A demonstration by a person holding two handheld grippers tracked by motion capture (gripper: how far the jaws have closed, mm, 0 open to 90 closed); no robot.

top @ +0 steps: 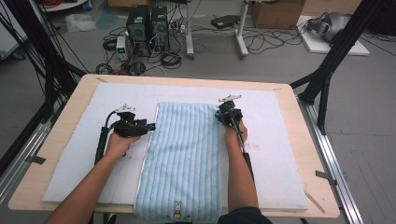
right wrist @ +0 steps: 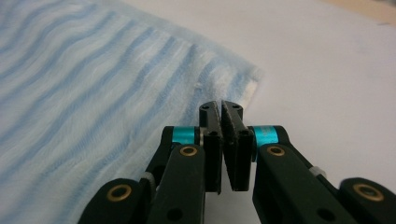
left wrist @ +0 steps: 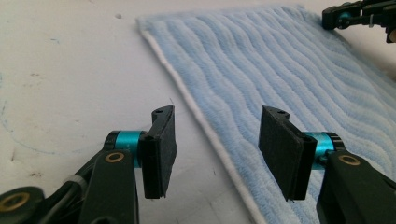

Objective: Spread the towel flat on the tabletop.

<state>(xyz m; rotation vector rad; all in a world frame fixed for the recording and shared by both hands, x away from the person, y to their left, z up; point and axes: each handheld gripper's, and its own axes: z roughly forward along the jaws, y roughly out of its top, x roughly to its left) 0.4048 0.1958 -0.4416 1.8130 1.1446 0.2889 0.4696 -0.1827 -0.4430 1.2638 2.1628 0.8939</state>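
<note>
A light blue striped towel (top: 184, 154) lies folded in a long strip on the white mat (top: 84, 158), its near end hanging over the table's front edge. My left gripper (top: 152, 126) sits at the towel's left edge, about a third of the way down from the far end. In the left gripper view it (left wrist: 217, 149) is open, with the towel's white-trimmed edge (left wrist: 205, 126) running under the gap. My right gripper (top: 218, 115) is at the towel's far right corner. Its jaws (right wrist: 223, 140) are shut with nothing between them, just short of that corner (right wrist: 243, 81).
The mat covers most of a wooden table (top: 65, 116). A small rabbit motif (top: 177, 208) marks the towel's near end. Beyond the table, computer towers (top: 147, 28), cables and a cardboard box (top: 275, 11) stand on the floor. Black frame posts (top: 327, 70) flank the table.
</note>
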